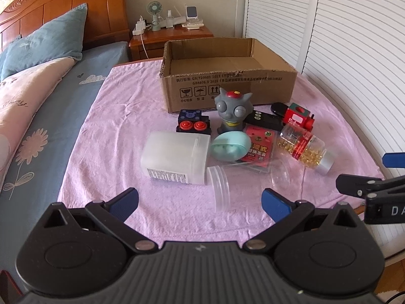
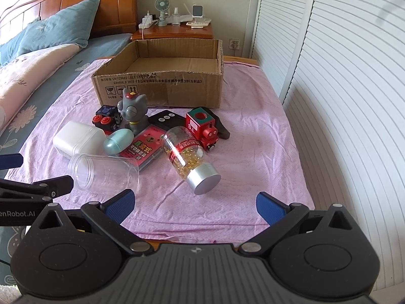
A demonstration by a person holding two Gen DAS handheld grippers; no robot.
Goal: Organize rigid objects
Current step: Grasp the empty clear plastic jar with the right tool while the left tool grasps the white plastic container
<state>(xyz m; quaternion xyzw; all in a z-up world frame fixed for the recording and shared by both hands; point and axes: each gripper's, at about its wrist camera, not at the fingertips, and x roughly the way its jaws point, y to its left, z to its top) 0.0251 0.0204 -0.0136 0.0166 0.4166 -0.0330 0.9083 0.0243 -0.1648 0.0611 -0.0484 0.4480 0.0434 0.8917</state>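
The capsule bottle (image 2: 188, 158) lies tilted, silver cap toward the right tongs (image 2: 195, 206), nearer them than the left tongs (image 1: 200, 202); both pairs gape empty.

Toys, jars (image 2: 105, 171) before open carton (image 2: 162, 86)

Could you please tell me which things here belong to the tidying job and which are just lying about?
Job: cardboard box, grey figurine, red train, capsule bottle, clear jar, white jar, teal egg, pink pack.

Lying about: fan, charger, pillow.
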